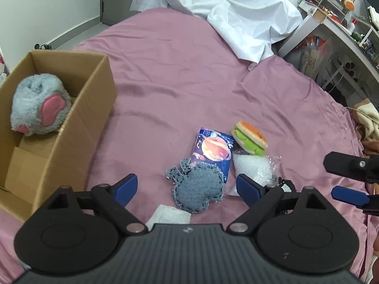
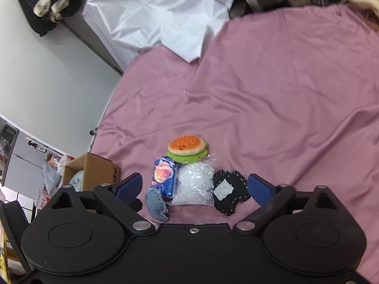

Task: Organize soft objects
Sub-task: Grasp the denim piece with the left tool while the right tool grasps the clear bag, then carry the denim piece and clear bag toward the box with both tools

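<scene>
Pink bed sheet under everything. Cardboard box far left holds the grey plush. Your left tongs spread, empty, over the denim patch. Your right tongs spread, empty, above planet pouch, bead bag, black patch; burger toy behind.

No text could be read. The blue packet, at 12 o'clock from the left wrist camera, bore a ringed-planet picture and small print too blurred to make out; the box showed no markings.
</scene>
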Motion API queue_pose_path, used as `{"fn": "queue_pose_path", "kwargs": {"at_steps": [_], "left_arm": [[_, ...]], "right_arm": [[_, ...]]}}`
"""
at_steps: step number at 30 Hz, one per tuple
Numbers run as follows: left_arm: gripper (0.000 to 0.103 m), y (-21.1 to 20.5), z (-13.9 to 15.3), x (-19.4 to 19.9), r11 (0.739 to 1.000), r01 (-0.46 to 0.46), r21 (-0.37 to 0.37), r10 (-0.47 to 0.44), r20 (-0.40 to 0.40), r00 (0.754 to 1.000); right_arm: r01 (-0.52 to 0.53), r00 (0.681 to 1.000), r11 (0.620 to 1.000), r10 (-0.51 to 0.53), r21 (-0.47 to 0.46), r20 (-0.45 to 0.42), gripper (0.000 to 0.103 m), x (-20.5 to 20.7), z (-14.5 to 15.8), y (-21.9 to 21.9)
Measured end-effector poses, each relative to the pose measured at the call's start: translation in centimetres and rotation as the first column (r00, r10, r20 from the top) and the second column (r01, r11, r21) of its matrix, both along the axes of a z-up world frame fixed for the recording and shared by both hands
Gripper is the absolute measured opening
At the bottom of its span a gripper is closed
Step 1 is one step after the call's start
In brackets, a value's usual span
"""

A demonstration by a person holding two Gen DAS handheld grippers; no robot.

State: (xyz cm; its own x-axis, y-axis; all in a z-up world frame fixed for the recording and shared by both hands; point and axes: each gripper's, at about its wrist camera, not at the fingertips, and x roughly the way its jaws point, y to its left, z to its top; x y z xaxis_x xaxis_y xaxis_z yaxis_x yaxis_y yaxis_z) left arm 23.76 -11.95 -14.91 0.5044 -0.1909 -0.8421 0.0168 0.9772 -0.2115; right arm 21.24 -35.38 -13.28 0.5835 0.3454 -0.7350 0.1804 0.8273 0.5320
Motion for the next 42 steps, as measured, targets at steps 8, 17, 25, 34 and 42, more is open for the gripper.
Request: {"fn": "queue_pose_path", "kwargs": {"at_steps": [8,17,25,34,42], "left_arm": [[0.09,-0.9,-2.1,1.4,1.0,0.014,0.016,-0.013,-0.028,1.0],[0.065,-0.9,-4.3,2.4,1.0,-0.01,-0.01,0.009,-0.084,0.996],[0.048,0.0,-4.1,2.3,0.999,-0.041,-0.031,0.037,-0.096,0.995],[0.047,1.9,-2.4,1.8,0.995,-0.087,-0.047,0.083,-0.08,0.993],[0.047,2.8,-0.9,1.1,0.994,-0.109,-0.025,0.107,-0.061,0.992]], "right_arm": [[0.022,0.999,1.0,-0.022,0.002,-0.038,0.094,1.1,-1.4,0.3],[0.013,0.996,1.0,-0.015,-0.016,-0.086,0.093,2.4,-3.1,1.1],[-0.039,0.992,0.998,0.032,-0.051,-0.121,0.093,3.9,-4.3,2.7],[-0.071,0.989,0.991,0.055,-0.117,-0.134,0.093,4.9,-5.0,4.2],[-0.096,0.991,0.985,0.08,-0.144,-0.11,0.04,4.8,-5.3,4.3]]}}
